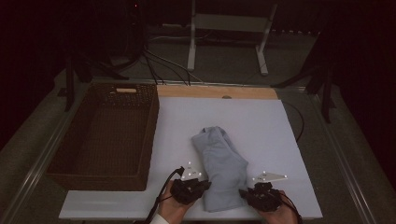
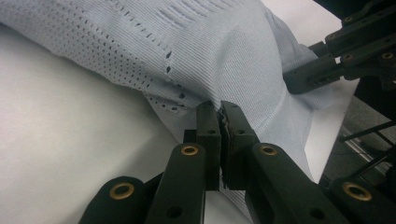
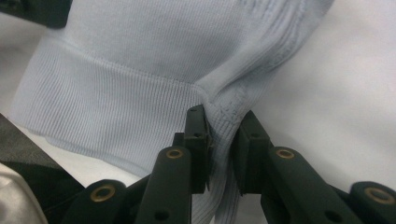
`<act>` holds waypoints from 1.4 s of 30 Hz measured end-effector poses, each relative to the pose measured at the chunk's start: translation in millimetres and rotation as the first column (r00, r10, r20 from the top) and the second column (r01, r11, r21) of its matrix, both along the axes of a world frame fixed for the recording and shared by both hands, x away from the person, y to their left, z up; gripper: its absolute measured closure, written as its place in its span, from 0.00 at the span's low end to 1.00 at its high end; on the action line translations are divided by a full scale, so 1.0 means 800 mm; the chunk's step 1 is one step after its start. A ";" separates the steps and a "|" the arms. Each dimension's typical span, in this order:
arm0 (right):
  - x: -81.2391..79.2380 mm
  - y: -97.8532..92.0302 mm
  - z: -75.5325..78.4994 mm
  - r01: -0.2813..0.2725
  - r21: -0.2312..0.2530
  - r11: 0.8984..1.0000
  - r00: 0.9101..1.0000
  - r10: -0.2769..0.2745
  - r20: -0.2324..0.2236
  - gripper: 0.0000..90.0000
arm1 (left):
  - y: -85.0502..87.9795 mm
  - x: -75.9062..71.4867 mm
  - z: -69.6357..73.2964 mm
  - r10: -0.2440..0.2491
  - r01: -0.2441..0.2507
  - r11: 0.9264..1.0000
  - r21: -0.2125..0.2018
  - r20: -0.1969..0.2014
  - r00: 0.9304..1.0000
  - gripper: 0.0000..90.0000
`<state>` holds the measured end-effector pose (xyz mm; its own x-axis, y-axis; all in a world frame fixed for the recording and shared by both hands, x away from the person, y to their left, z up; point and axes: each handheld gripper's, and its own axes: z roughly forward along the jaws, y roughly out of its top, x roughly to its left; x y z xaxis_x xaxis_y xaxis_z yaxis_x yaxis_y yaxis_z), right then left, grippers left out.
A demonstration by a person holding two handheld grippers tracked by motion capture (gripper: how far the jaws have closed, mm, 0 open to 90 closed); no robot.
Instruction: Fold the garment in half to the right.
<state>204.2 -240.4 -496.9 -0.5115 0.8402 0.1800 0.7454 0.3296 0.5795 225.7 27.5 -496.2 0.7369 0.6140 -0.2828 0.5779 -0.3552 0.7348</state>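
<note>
Although the wicker basket (image 1: 105, 135) at the left of the worktop (image 1: 261, 126) stands open and holds nothing, the work in hand lies to its right: a pale blue knitted sweater (image 1: 219, 163), folded into a long bundle that runs from mid-worktop down to the near edge. Its fabric looks light, soft and limp, so I judge it will sag and unfold wherever it is not supported, and the fine knit with its open eyelet pattern (image 2: 140, 51) could snag or stretch if dragged. The left claw (image 1: 201, 185) is clenched on the bundle's left edge near the bottom; in the left gripper view (image 2: 219, 116) its jaws stand almost together with a thin fold of knit pinched between them. Further right, the right claw (image 1: 243, 192) grasps the opposite edge, and in the right gripper view (image 3: 219, 122) a thicker, bunched ridge of the ribbed hem (image 3: 112, 102) sits pressed between its jaws. Those ribbed bands seem the best places to hold, being denser and less slippery than the plain knit. With both holds at the near end, the far end will probably trail when lifted.
</note>
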 end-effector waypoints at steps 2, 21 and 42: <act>-0.001 -0.003 0.000 0.006 0.002 1.000 1.000 -0.006 0.002 0.87 | -0.002 -0.002 0.000 -0.004 0.004 1.000 -0.007 -0.001 1.000 0.98; -0.013 -0.038 0.005 0.029 -0.009 1.000 0.999 -0.028 0.028 0.87 | -0.029 -0.020 0.005 -0.114 0.112 0.992 -0.056 -0.020 0.993 0.96; -0.013 -0.052 0.008 0.039 -0.016 0.999 0.998 -0.039 0.044 0.87 | 0.035 0.053 0.042 0.154 -0.137 0.978 -0.156 0.099 0.983 0.25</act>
